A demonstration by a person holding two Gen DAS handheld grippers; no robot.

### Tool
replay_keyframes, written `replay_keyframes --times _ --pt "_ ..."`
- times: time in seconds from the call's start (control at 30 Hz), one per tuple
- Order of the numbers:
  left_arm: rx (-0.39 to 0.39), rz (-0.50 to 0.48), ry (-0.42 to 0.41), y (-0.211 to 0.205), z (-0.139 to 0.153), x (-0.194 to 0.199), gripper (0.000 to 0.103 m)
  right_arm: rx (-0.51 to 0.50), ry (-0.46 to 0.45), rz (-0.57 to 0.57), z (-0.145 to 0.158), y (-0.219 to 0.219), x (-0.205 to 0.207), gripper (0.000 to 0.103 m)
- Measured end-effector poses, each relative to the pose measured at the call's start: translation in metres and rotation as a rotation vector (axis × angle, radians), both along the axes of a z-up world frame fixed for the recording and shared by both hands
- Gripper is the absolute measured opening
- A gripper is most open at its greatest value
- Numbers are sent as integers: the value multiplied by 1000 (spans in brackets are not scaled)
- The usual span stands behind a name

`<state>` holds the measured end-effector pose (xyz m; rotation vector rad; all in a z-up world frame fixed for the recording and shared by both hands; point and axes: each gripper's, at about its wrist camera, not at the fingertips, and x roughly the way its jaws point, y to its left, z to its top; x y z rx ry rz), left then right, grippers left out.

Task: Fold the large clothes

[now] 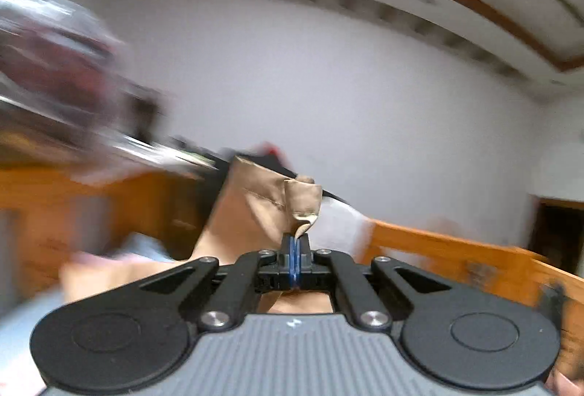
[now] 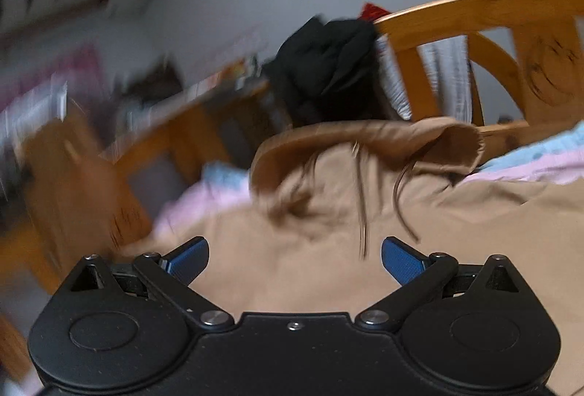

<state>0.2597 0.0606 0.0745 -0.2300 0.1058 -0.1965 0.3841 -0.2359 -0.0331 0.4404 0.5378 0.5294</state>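
Observation:
A tan hooded garment [image 2: 328, 231] lies spread on the bed, its hood [image 2: 365, 147] and drawstrings toward the headboard. My right gripper [image 2: 295, 259] is open and empty, hovering just above the tan cloth below the hood. My left gripper [image 1: 295, 250] is shut on a bunched edge of the same tan garment [image 1: 255, 210], lifted up in the air with the cloth hanging down from the blue pads. Both views are motion-blurred.
A wooden headboard [image 2: 492, 27] with a dark garment [image 2: 325, 67] draped over its end stands behind the hood. Pink and blue bedding [image 2: 529, 162] lies under the garment. A wooden bed rail [image 1: 456, 250] and blurred wooden furniture [image 1: 54, 199] flank the left gripper.

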Motion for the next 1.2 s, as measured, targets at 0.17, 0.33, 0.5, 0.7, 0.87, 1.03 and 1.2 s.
replay_keyframes --times 0.17,0.33,0.5,0.7,0.87,1.03,1.2 --pt "72 -194 84 -64 -39 14 0 372 262 53 -21 -59 31 102" --pt "136 -319 224 -107 -91 14 0 507 445 16 -71 -79 12 103" --pt "190 -374 294 -118 -122 9 0 543 566 -25 -105 -75 0 102" --pt "237 -446 352 -129 -130 -1 0 555 599 -40 -106 -79 0 102" --pt "198 -469 404 -121 -131 -7 2 311 643 -10 -96 -66 7 66" --pt "159 -496 424 -101 -126 -18 25 125 615 -9 -85 -57 0 6" --pt "60 -419 477 -68 -117 -28 45 -54 292 31 -25 -62 -13 1"
